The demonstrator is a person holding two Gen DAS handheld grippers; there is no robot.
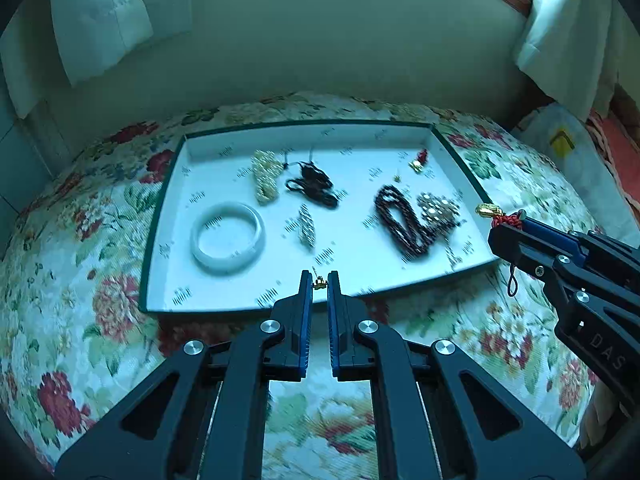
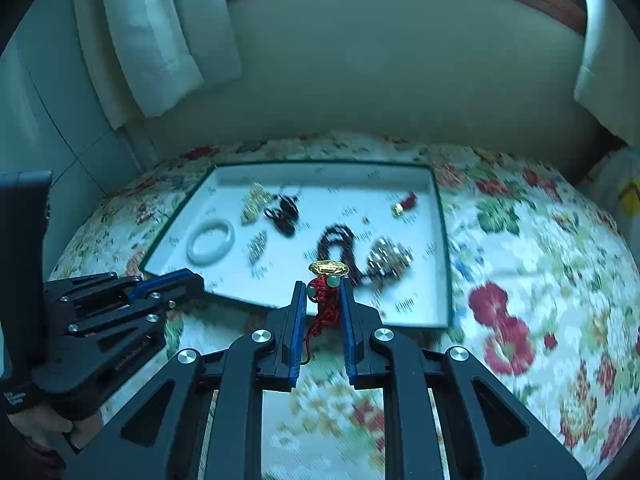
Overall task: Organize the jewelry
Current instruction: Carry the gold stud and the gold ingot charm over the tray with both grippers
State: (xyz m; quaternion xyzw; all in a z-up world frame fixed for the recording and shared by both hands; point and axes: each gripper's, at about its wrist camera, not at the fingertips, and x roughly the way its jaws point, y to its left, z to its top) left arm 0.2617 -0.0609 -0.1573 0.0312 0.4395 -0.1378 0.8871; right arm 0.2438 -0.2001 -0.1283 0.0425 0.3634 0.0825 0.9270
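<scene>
A white tray with a dark green rim [image 1: 168, 184] [image 2: 442, 240] lies on the floral cloth. It holds a white bangle [image 1: 228, 237] [image 2: 211, 241], a pearl piece [image 1: 265, 176], a black cord piece [image 1: 312, 186], a silver brooch [image 1: 306, 230], dark beads [image 1: 400, 216] [image 2: 340, 240], a sparkly piece [image 1: 434, 208] [image 2: 386, 260] and a red-gold charm [image 1: 418, 162] [image 2: 402, 205]. My left gripper [image 1: 320, 282] is shut on a small gold earring [image 1: 319, 282] above the tray's near rim. My right gripper [image 2: 323, 289] [image 1: 506, 222] is shut on a red-cord gold charm [image 2: 329, 280] [image 1: 490, 211].
The floral cloth [image 1: 100, 300] [image 2: 520, 320] covers a round table. A pale wall and white curtains [image 1: 104, 20] [image 2: 160, 40] stand behind. A white bag with a yellow label [image 1: 560, 144] sits at the right edge.
</scene>
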